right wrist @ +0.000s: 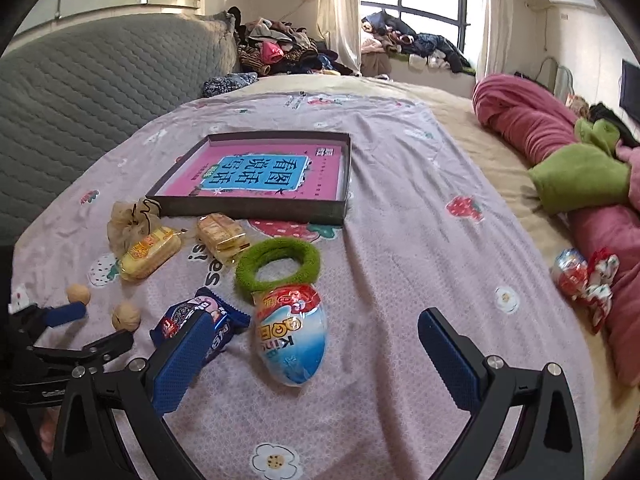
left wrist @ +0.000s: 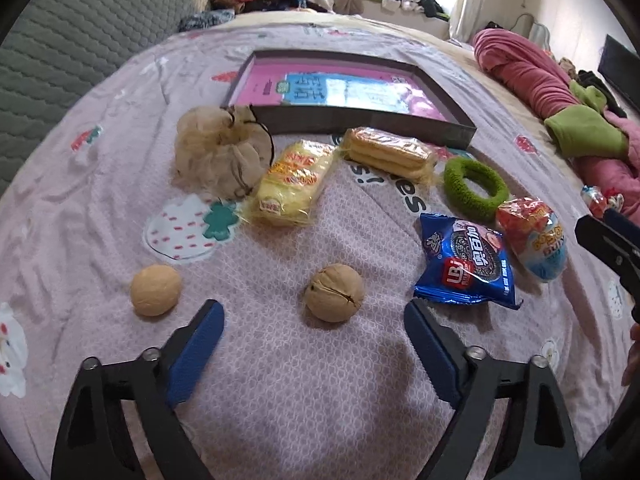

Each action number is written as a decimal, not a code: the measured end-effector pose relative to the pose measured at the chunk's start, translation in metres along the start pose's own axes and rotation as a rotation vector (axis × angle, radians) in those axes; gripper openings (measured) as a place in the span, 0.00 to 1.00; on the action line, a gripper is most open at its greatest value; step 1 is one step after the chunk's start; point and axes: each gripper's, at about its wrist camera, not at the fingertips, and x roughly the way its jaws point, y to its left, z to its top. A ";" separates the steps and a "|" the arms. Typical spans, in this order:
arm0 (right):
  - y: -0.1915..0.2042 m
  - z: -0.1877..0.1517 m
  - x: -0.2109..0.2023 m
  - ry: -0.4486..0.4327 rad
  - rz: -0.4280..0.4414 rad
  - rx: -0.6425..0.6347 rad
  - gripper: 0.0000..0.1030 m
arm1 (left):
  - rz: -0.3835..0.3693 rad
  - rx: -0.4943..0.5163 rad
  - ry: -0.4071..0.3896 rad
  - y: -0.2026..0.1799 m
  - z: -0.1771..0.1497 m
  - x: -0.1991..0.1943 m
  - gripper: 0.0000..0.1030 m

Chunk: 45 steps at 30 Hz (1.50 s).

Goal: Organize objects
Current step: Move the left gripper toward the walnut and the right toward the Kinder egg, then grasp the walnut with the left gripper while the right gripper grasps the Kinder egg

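Looking down the left wrist view first, the left tool has its blue pads spread wide with nothing pinched, and a cracked walnut sits on the bed sheet just ahead of the gap between them. A second walnut lies off to the left, outside the left pad. Further back there's a yellow snack pack, a wrapped biscuit pack and a beige drawstring pouch, the pouch right up against the front wall of a shallow dark box with a pink and blue printed sheet lying inside. To the right sit a green fuzzy ring, a blue cookie packet and an egg-shaped toy wrapper, the wrapper touching the ring's edge. The other tool's black tip pokes in from the right edge. Over on the right wrist view, the right tool is also spread wide and holding nothing; the egg-shaped toy wrapper lies between its pads but neither pad touches it. The blue cookie packet is partly hidden behind the left pad. The green fuzzy ring is just beyond the egg, and the shallow dark box is further back, nothing in it but the sheet. A red and white wrapper bundle sits well apart on the right, next to a pink blanket.
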 end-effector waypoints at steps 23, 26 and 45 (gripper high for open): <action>0.010 0.000 0.047 0.074 -0.056 -0.067 0.90 | -0.072 0.028 0.025 -0.012 0.008 0.022 0.34; 0.011 -0.002 0.055 0.094 -0.057 -0.079 0.84 | -0.087 0.015 0.028 -0.009 0.009 0.023 0.34; 0.004 -0.011 0.048 0.067 0.082 -0.056 0.54 | -0.092 0.019 -0.008 -0.009 0.008 0.025 0.34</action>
